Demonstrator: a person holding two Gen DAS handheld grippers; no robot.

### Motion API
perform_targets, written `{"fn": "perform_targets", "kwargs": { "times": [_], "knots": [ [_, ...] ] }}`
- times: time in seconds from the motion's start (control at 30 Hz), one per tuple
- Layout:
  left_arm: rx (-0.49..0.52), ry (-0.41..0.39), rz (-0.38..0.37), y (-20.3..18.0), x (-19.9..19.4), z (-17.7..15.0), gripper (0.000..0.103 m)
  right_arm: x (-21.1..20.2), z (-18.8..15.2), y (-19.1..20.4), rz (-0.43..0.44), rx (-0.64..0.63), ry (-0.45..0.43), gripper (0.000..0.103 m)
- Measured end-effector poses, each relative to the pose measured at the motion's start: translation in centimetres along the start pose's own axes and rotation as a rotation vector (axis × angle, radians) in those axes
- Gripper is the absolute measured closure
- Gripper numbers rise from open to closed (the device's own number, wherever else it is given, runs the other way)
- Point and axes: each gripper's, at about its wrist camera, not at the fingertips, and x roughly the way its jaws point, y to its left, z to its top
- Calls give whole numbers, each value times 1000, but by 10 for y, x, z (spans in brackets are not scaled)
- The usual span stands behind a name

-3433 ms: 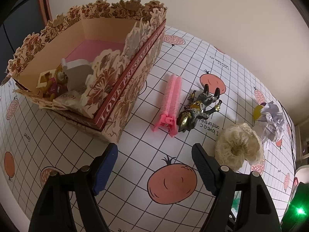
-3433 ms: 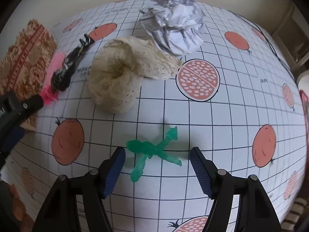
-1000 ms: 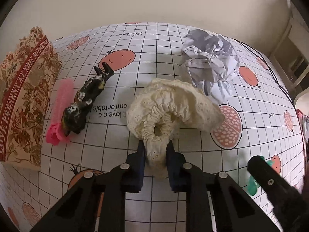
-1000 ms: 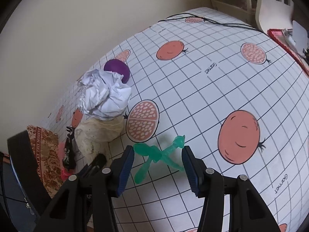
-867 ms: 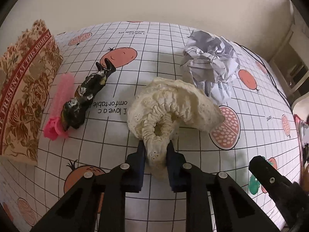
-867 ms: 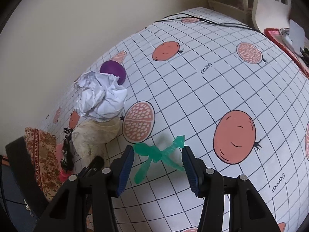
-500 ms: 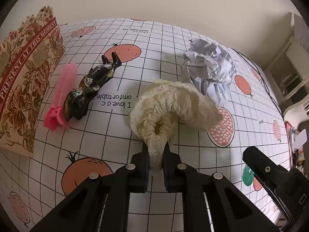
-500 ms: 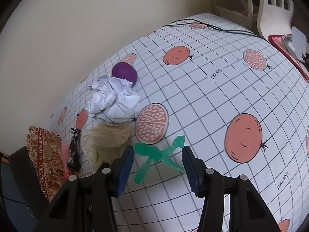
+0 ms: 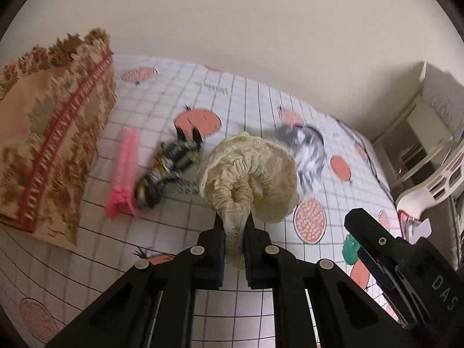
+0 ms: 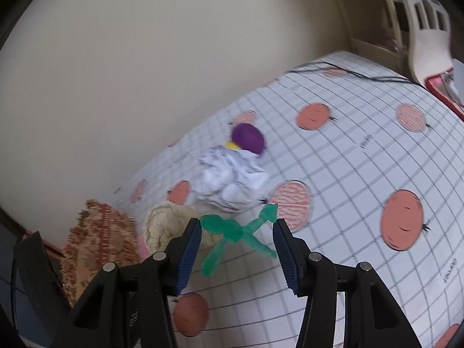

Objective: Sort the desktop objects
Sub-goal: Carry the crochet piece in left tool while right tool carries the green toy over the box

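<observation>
My left gripper [image 9: 233, 223] is shut on the gathered edge of a cream lace fabric piece [image 9: 249, 171], which hangs bunched above the checked tablecloth. My right gripper [image 10: 237, 224] is shut on a green plastic toy figure [image 10: 232, 229], held off the table with its ends against both blue pads. In the left wrist view the right gripper's black finger [image 9: 374, 237] shows at the right, with the green figure [image 9: 349, 250] beside it. The floral gift box [image 9: 52, 150] stands at the left; its inside is hidden.
A pink comb-like piece [image 9: 124, 171] and a dark figurine [image 9: 168, 165] lie beside the box. Crumpled white paper [image 10: 232, 179] and a purple ball [image 10: 249, 137] sit farther back near the wall. A white chair [image 9: 429, 179] stands past the table's right edge.
Both grippers have risen with their loads. The left jaws squeezed tighter on the cream fabric and lifted it off the cloth. The green figure stays fixed between the right pads.
</observation>
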Motion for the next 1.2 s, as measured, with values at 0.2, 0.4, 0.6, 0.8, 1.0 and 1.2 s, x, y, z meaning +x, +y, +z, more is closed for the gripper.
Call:
{"fn": "perform_targets", "kwargs": {
  "times": [0.2, 0.4, 0.6, 0.8, 1.0, 1.2],
  "knots": [
    [-25, -49, -6, 13, -16, 12, 92, -9, -2, 24, 55, -35, -44, 48],
    [-47, -82, -24, 23, -33, 18, 92, -13, -5, 38, 74, -51, -50, 48],
    [-68, -130, -18, 33, -59, 27, 92, -23, -8, 60, 102, -88, -68, 48],
    [-119, -208, 1, 57, -96, 39, 92, -32, -14, 84, 153, -127, -72, 48],
    [-172, -281, 31, 81, -128, 46, 92, -38, -26, 116, 211, -183, -73, 49],
    [-274, -362, 153, 121, -157, 46, 92, -33, -43, 149, 313, -221, -28, 48]
  ]
}}
